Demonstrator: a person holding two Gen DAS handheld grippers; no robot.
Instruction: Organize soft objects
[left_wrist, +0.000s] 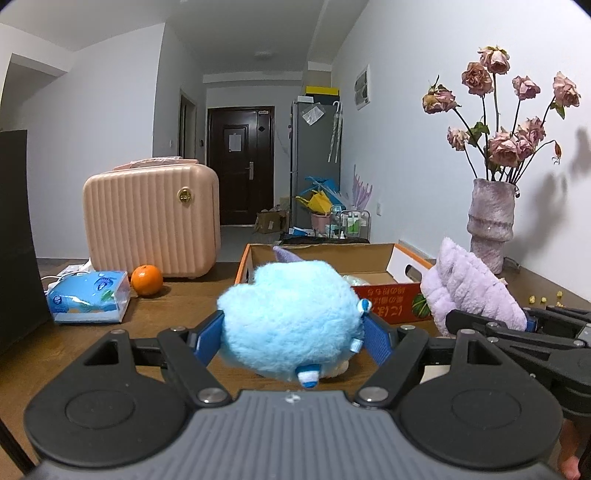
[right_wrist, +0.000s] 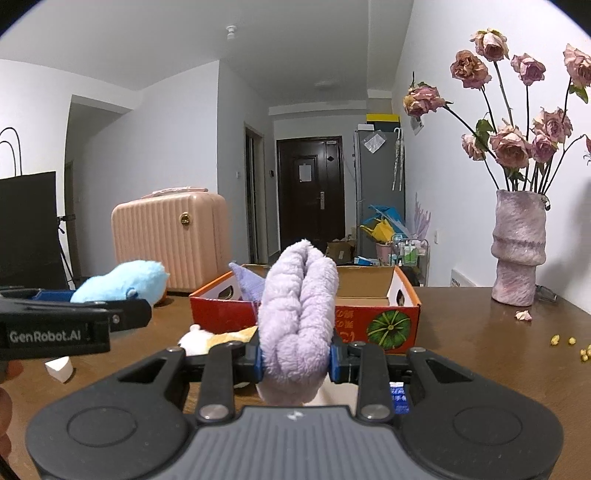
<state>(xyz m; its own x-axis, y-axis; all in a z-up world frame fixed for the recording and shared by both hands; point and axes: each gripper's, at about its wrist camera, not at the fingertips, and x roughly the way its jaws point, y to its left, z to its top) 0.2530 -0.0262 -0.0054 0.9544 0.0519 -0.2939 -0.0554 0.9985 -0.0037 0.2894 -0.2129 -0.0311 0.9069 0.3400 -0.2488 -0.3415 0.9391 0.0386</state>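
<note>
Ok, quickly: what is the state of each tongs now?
Left tongs: closed on the blue plush toy.
Right tongs: closed on the folded lilac towel.

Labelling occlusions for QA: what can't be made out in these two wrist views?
- Box interior: both views, mostly hidden by its near wall, the blue plush and the lilac towel.
- White-and-tan item: right view, half behind the right gripper; unidentifiable.
- Plush's front: left view shows only its back, clamped in the left gripper.
- Box lettering: partly covered by the towel.
- Yellow bits: too small.
</note>
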